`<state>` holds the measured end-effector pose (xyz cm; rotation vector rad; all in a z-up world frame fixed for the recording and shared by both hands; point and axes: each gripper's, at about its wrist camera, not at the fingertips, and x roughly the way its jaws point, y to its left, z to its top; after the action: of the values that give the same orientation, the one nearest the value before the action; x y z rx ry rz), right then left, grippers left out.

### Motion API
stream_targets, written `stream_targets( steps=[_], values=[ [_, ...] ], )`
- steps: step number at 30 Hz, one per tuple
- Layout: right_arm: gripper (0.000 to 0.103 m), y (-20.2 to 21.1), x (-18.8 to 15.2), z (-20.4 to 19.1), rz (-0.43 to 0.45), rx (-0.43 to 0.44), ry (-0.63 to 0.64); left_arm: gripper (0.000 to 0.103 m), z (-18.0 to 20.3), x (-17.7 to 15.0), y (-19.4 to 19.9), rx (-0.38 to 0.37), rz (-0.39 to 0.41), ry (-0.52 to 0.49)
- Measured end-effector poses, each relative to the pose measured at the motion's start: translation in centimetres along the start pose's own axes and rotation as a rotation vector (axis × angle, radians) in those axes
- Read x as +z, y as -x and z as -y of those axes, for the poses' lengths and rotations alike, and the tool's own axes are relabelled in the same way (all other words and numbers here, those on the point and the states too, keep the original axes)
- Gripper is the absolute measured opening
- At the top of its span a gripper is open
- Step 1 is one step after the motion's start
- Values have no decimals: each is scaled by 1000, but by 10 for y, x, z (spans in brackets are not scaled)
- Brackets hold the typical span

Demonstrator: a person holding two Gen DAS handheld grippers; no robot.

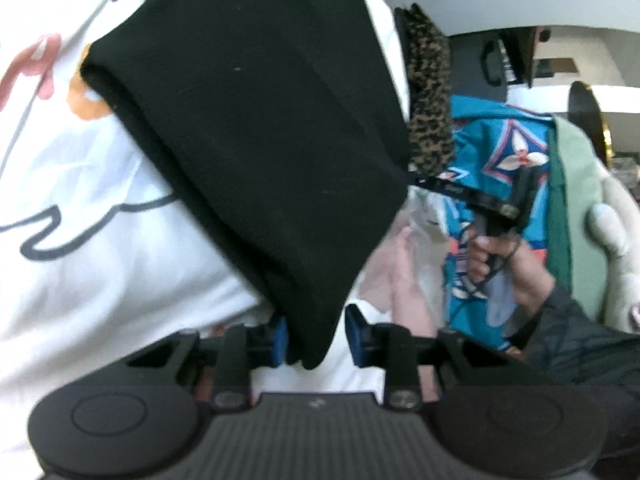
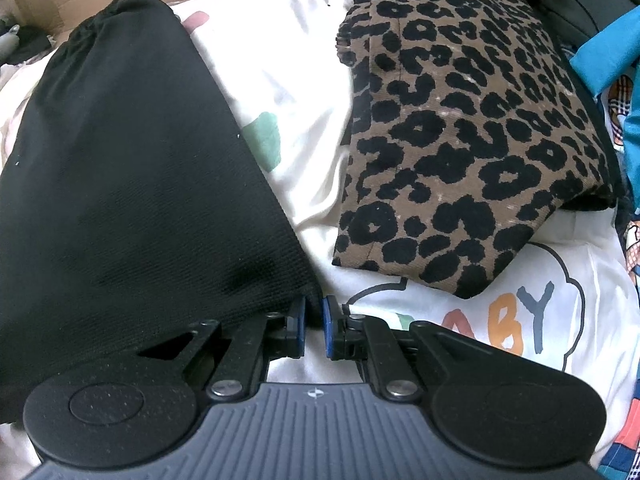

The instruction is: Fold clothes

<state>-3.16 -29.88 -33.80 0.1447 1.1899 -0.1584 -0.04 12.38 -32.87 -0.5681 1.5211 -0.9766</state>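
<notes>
- While it lies on the white printed sheet (image 2: 304,92), the black garment (image 2: 120,168) looks mid-fold.
- Beside it sits a leopard-print piece (image 2: 460,128).
- Right gripper (image 2: 314,322) is clenched on its corner.
- Left gripper (image 1: 316,336) stands released around another corner; next, it likely needs regripping.

Black garment (image 2: 120,168), leopard-print cloth (image 2: 460,128), white printed sheet (image 2: 304,92)

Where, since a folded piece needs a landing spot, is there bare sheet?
Widest, in the left wrist view: the white cartoon-print sheet left of the black knit garment. A narrower strip runs between that garment and the folded leopard-print fabric, plus the lettered patch below it. Crowded rightward, around the teal patterned cloth.
</notes>
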Motion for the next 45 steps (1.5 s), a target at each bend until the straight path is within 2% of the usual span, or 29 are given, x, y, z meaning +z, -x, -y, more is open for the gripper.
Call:
stream_targets(
  steps=[12,17,18,19,20,22,23,24,27,33,36,45],
  values=[
    [10,2,-4,7,0,20,3,31,-21,11,-17,0,34,140],
    [11,7,-5,12,-3,37,-22,23,-16,11,-30,-19,4,125],
    [13,9,-5,13,-1,43,-29,21,-14,11,-33,-17,-4,117],
    [13,10,-5,14,1,48,-34,12,-11,10,-36,-3,-10,98],
    [15,12,-5,16,2,53,-40,8,-8,9,-37,14,-12,71],
    [21,15,-4,18,7,66,-46,6,-7,10,-33,15,-9,63],
    [31,17,-4,20,13,72,-48,5,-7,10,-31,9,-6,75],
    [35,19,-4,21,20,82,-50,5,-6,10,-28,11,-4,76],
    [41,26,-4,23,33,120,-50,5,-3,10,-17,28,6,64],
    [42,29,-2,19,24,203,-13,5,-12,10,-2,66,20,68],
    [41,26,0,13,11,209,3,5,-16,10,2,84,23,64],
    [42,-4,17,13,-85,263,-2,5,-19,12,5,110,28,43]
  ],
)
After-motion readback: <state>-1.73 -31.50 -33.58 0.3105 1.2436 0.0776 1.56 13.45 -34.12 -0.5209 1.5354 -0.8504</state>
